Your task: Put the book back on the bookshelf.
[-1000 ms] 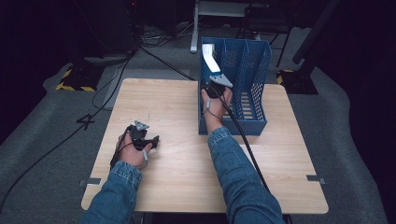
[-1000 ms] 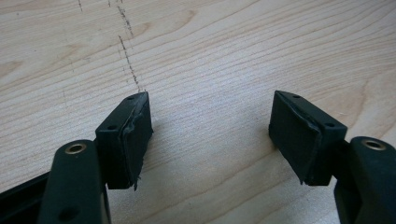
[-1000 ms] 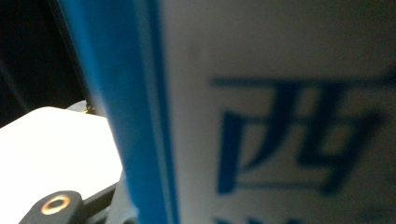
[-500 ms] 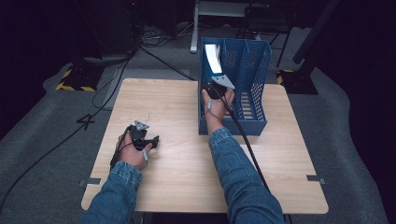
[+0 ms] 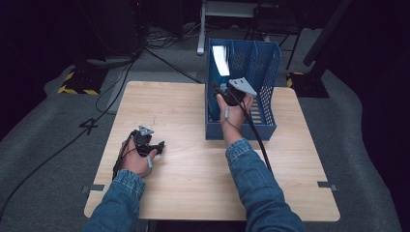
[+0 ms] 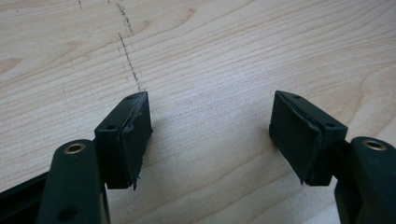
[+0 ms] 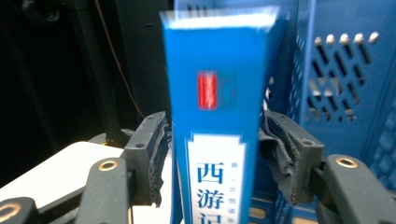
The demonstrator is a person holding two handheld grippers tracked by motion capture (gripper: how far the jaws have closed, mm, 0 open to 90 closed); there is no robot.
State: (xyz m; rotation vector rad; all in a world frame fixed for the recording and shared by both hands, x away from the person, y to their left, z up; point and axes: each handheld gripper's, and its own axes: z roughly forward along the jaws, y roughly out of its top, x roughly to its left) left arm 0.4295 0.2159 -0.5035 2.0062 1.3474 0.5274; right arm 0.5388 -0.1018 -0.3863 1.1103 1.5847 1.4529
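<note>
- One book [image 7: 217, 116] stands upright in the blue rack's [image 5: 268, 72] left slot, long axis vertical, spine facing the right gripper [image 7: 212, 158].
- Its jaws have just been opening; pads flank the spine without pressing.
- Left gripper [image 6: 210, 130] rests spread on the table [image 5: 183, 159].

Light is falling from above onto the table [image 5: 193, 159], leaving the room behind sinking into near black. The high view is looking soft and grainy. In the left gripper view the wood grain is showing crisp, the pads [image 6: 135, 135] casting short shadows. In the right gripper view the book [image 7: 217, 121] is smearing with motion blur at its top edge
</note>
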